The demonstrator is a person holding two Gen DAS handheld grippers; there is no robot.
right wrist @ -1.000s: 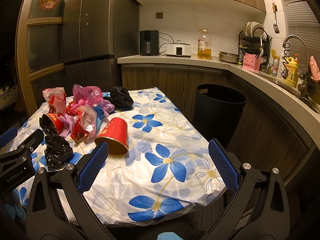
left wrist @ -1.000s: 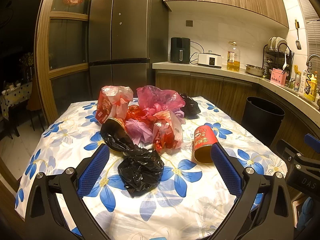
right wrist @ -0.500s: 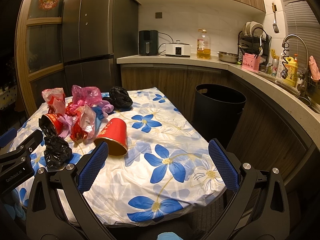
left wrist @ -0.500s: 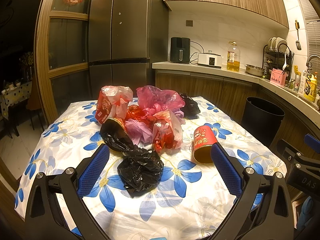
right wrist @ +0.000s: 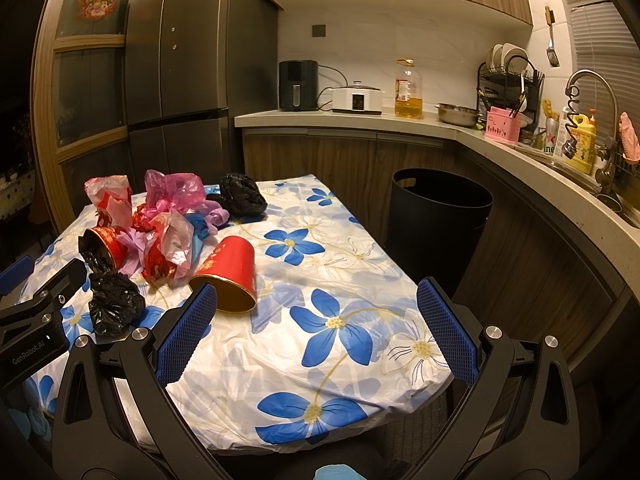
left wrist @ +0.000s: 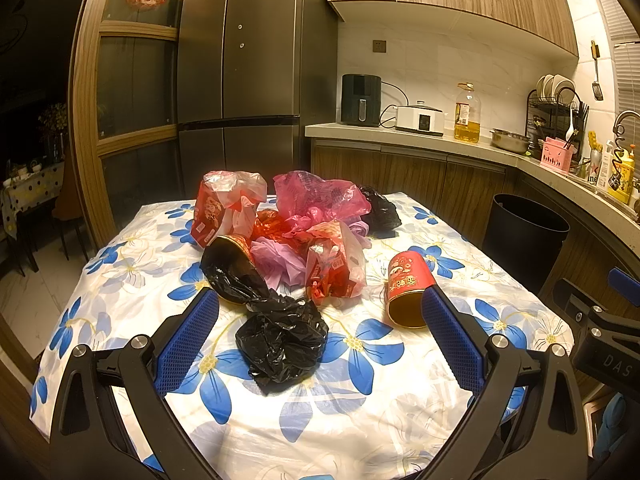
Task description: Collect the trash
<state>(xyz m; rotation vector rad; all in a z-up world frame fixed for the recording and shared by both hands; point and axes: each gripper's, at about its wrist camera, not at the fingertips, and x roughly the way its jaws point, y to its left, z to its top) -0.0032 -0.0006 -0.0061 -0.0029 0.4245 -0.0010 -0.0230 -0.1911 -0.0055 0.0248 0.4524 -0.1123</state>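
While both tools are hovering level above the near edge of the table, the left gripper is spreading its fingers wide, framing a crumpled black bag at its 12 o'clock. The red cup (lying on its side) is sitting at 11 o'clock of the right gripper, whose fingers are likewise gaping, empty. The black bin is standing at 1 o'clock.
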